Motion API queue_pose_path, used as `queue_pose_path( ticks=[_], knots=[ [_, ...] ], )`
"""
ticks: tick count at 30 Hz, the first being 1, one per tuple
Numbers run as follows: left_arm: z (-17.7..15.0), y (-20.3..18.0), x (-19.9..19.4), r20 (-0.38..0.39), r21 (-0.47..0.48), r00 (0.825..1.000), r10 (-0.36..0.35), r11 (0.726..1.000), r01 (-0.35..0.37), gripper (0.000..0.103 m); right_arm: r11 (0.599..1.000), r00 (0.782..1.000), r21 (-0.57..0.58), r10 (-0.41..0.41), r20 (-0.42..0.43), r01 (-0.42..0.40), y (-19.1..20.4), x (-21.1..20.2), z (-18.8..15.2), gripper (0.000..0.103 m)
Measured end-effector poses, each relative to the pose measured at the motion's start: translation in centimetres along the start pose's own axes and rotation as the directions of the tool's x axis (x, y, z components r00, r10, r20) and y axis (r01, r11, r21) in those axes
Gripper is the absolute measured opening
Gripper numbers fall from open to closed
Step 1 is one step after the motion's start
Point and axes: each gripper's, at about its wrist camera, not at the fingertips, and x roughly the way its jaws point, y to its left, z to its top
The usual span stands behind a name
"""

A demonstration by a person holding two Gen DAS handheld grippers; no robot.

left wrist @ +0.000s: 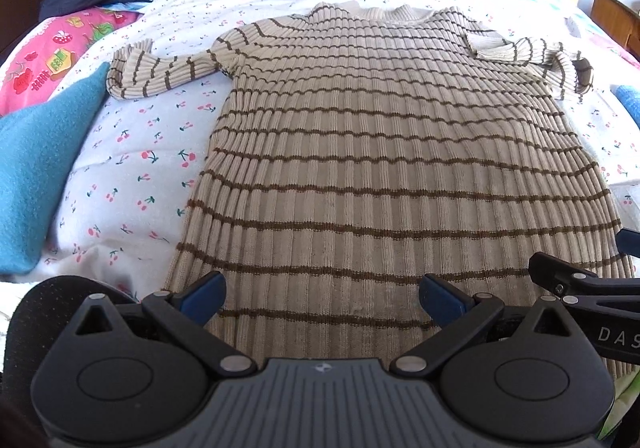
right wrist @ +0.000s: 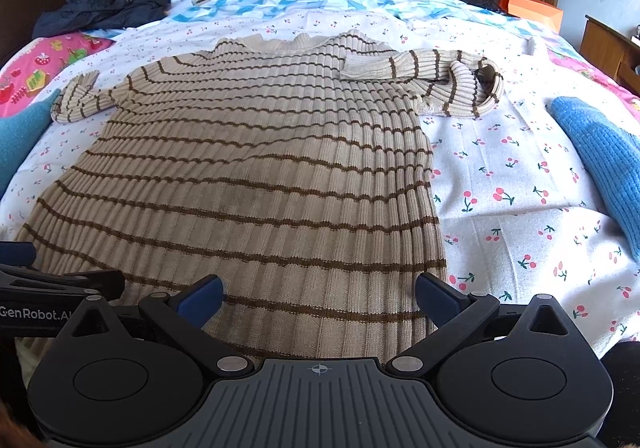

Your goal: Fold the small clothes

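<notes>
The striped sweater (left wrist: 384, 151) lies flat on the bed (left wrist: 132, 151) with its hem near both tools, and the left tool (left wrist: 322, 298) and right tool (right wrist: 318, 298) are spread wide, holding nothing, so the floppy knit could bunch up if only one layer gets pinched.

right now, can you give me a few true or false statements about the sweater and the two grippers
1. The striped sweater lies spread flat on the bed. True.
2. The left gripper is shut on the hem. False: it is open, holding nothing.
3. The right gripper is open. True.
4. Both sleeves stretch straight out. False: the right sleeve is folded back on itself.
5. The sweater is plain blue. False: beige with brown stripes.
</notes>
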Motion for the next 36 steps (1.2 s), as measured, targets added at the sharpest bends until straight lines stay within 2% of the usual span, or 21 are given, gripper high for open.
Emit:
queue_pose_path(
  ticks=[14, 36],
  knots=[
    [0.01, 0.35, -0.72, 0.037, -0.011, 0.999, 0.001, 1.0, -0.001, 0.103, 1.0, 1.0, -0.004, 0.007, 0.019, -0.006, 0.04, -0.42, -0.03, 0.102],
    [0.13, 0.62, -0.91, 0.052, -0.045, 0.998, -0.02, 0.999, 0.022, 0.103, 1.0, 0.999, -0.003, 0.017, 0.033, -0.017, 0.02, -0.69, -0.02, 0.102]
  ],
)
